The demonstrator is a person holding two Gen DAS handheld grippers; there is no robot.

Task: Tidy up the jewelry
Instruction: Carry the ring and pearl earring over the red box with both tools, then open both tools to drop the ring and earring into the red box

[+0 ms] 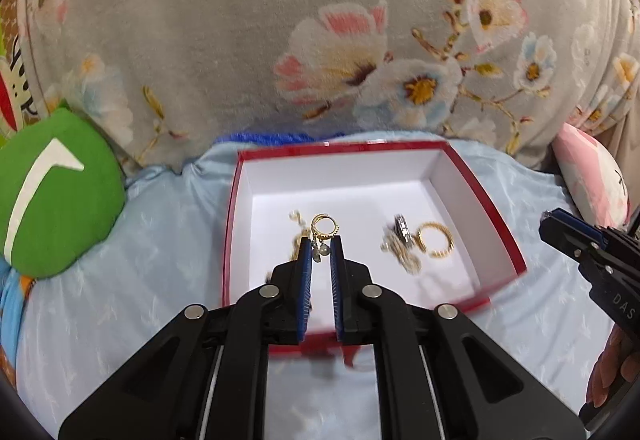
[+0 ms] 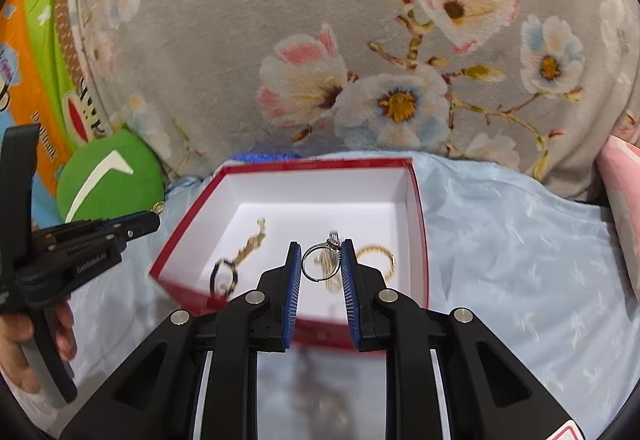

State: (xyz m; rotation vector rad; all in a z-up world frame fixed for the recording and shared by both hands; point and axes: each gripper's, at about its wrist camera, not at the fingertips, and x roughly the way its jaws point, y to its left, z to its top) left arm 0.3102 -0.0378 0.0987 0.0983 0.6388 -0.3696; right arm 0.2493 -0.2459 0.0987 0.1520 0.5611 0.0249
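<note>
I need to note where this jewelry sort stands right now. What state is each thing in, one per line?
red box: open, no lid on it, jewelry inside.
gold hoop earring: pinched at the tips of the left hand-held gripper, charm dangling.
silver ring: clamped upright in the right hand-held gripper.
gold ring: lying loose on the box floor.
gold chain piece: lying loose in the box.

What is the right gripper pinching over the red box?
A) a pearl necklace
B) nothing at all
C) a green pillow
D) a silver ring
D: in the right wrist view, the right gripper has a silver ring clamped between its blue fingers, above the red box.
</note>
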